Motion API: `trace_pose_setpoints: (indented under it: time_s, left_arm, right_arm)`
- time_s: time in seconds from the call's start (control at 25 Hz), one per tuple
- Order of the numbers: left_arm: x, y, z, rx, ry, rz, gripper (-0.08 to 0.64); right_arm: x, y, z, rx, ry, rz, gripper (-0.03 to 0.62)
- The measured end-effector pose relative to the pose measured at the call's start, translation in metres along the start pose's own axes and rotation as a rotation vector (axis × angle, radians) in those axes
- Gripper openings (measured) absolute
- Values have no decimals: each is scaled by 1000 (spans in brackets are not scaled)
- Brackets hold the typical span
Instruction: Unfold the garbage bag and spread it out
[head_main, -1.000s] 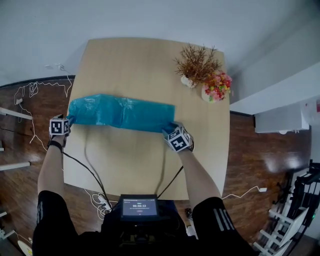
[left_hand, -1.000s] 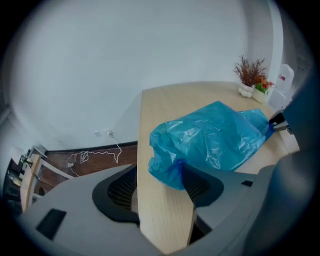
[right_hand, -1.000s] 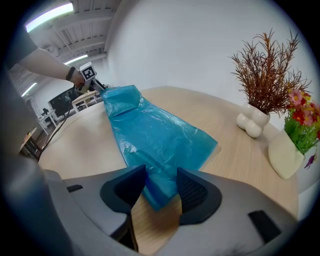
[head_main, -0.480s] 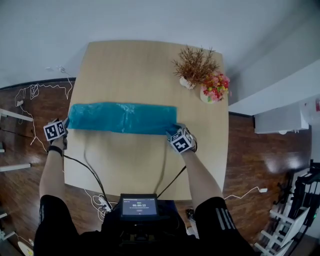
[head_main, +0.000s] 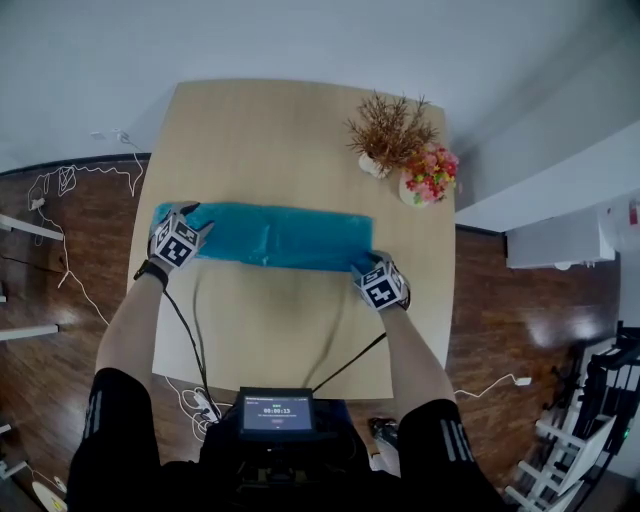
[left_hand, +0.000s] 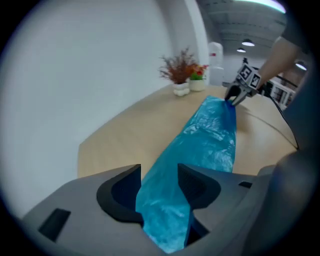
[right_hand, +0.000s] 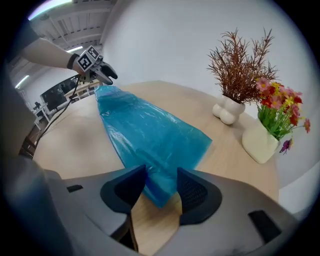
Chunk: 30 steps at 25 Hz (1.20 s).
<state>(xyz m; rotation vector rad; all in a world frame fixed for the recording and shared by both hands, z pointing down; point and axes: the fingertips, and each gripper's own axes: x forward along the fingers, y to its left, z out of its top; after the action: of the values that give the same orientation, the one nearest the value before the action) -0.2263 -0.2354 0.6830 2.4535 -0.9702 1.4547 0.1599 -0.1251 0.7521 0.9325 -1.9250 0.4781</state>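
The blue garbage bag (head_main: 275, 235) lies as a long folded strip across the wooden table (head_main: 290, 130). My left gripper (head_main: 180, 215) is over its left end. In the left gripper view the bag (left_hand: 210, 135) runs up between the jaws (left_hand: 160, 177), which have just been closing and now touch it on both sides. My right gripper (head_main: 366, 263) is at the bag's right near corner. That corner (right_hand: 160, 187) sits pinched between its jaws (right_hand: 161, 182). Each gripper shows in the other's view, the right gripper (left_hand: 234, 95) and the left gripper (right_hand: 105, 74).
A white vase of dried brown twigs (head_main: 385, 135) and a vase of red and yellow flowers (head_main: 430, 175) stand at the table's far right. Cables (head_main: 190, 330) cross the near part of the table. A small screen (head_main: 277, 412) sits at my chest. Wood floor surrounds the table.
The left gripper swung right from beyond the table's left edge onto the bag's left end and rolled. The bag and the right gripper shifted a little to the right.
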Motion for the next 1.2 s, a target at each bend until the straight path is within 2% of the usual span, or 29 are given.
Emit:
trace_pose_setpoints:
  time_s: [0.2,0.36,0.48,0.72,0.8,0.92,1.04,1.2]
  left_arm:
    - [56,-55,56,265,47,-142,193]
    - [93,-64,61,369,136,-185,161]
    - [106,-66,57,397,194,-217,153]
    - [117,-73,48,402,262,-279,150]
    - [117,-76,47,413,263,-292,98]
    - [117,-81,47,405,263,-307,61]
    - [115,-82,46,420,258,-300,21]
    - [116,-82,45,504,217,-223,3]
  right_arm:
    - [-5,-3,-4,15,-2,-9,213]
    - [-5,-3,-6,-3,3,-16,213]
    - [-8,-5,-9,-28,9,-23,213]
    - [-9,-9,-11,6,-8,-3,213]
    - [-8,-9,-11,7,-13,2,213]
    - [-7,-9,-14,10,-15,3,213]
    - [-7,-8,-14,26,-10,7,213]
    - [-10,-12,-14,80,-13,5,218]
